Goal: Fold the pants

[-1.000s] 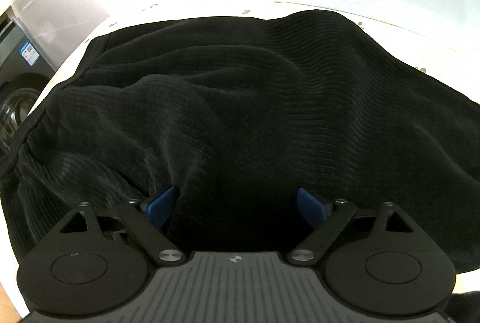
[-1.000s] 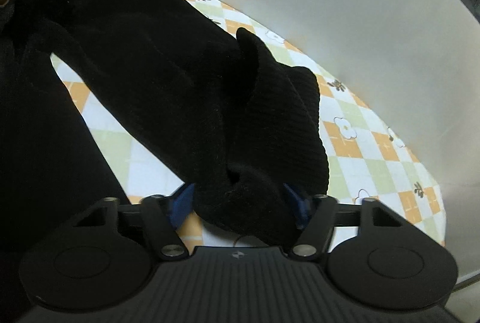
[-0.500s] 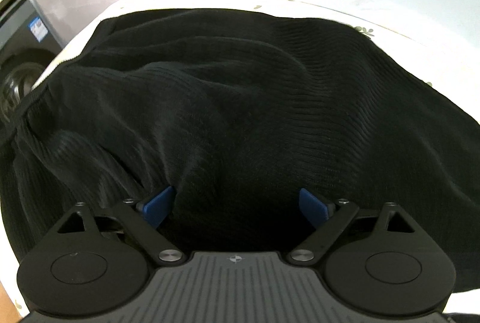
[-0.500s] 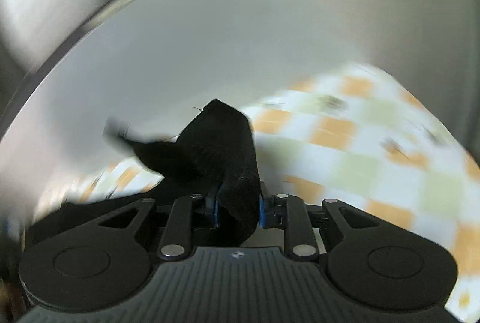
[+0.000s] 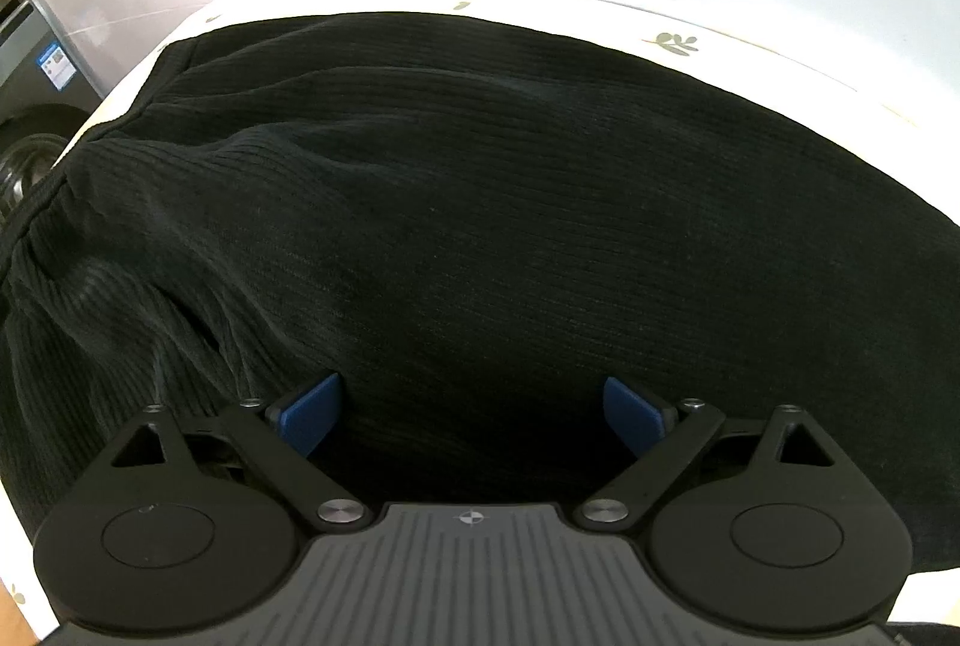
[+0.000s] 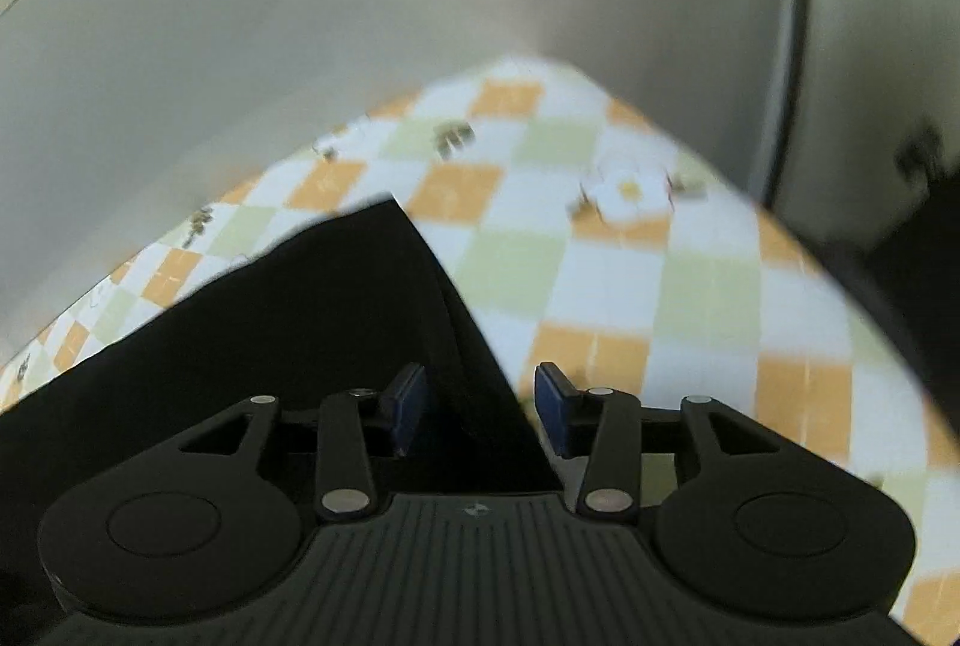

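Black ribbed corduroy pants (image 5: 480, 226) spread on checked orange-and-green tablecloth (image 6: 630, 286), left gripper (image 5: 473, 409) spread wide over them, right gripper (image 6: 480, 406) released, pants corner (image 6: 384, 250) between its blue pads (image 6: 555, 406).

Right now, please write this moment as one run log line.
left tongs: open over pants | right tongs: open, pants corner between | tablecloth: checkered

Your right wrist view is smeared by motion blur, so the checked tablecloth (image 6: 630, 250) shows no sharp detail. The black pants (image 5: 480, 226) run past the left wrist view's edges and hide the desk beneath them.
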Demonstrator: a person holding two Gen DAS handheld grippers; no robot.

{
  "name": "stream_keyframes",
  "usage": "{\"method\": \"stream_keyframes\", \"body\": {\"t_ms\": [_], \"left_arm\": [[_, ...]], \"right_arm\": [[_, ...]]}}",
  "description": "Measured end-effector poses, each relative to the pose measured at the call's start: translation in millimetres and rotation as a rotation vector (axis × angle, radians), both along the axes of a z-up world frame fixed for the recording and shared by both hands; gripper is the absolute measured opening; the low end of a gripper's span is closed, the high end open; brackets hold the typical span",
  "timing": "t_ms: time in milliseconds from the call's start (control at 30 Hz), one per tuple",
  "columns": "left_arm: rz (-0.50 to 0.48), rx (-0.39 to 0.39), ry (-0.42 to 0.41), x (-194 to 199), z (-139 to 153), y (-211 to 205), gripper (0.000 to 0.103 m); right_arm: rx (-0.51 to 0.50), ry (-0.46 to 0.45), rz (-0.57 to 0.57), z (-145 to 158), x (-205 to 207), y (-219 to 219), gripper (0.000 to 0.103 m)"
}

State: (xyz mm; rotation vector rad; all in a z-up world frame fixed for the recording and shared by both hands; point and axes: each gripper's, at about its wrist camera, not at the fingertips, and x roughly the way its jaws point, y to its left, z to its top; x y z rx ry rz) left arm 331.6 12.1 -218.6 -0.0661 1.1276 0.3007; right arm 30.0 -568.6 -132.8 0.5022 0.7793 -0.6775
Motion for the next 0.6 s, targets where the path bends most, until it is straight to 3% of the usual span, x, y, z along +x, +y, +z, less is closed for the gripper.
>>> {"method": "stream_keyframes", "body": {"t_ms": [67,200,300,400,433,500,533,600], "left_arm": [[0.002,0.002,-0.001,0.4,-0.4,-2.1,0.095],[-0.013,0.001,-0.005,-2.7,-0.3,-3.7,0.095],[-0.029,0.005,-0.011,-5.3,-0.6,-5.1,0.095],[-0.034,0.004,-0.014,-5.1,-1.4,-6.1,0.095],[-0.036,0.0,-0.014,-4.3,-1.8,-6.7,0.095],[-0.042,-0.015,-0.013,-1.3,-2.3,-8.1,0.095],[-0.046,-0.023,-0.014,0.1,-2.7,-9.4,0.095],[-0.053,-0.034,-0.018,3.6,-3.7,-13.3,0.095]], "right_arm": [[-0.02,0.006,0.044,-1.2,6.8,-5.0,0.044],[-0.092,0.112,0.103,-8.4,19.8,3.3,0.047],[-0.041,0.125,0.095,-17.6,9.8,9.6,0.063],[-0.019,0.158,0.108,-31.2,5.7,15.2,0.065],[-0.019,0.173,0.11,-34.0,5.6,16.3,0.059],[-0.049,0.187,0.097,-33.6,6.3,16.6,0.039],[-0.08,0.189,0.095,-31.5,7.8,16.4,0.024],[-0.116,0.171,0.123,-27.1,13.1,14.7,0.014]]}}
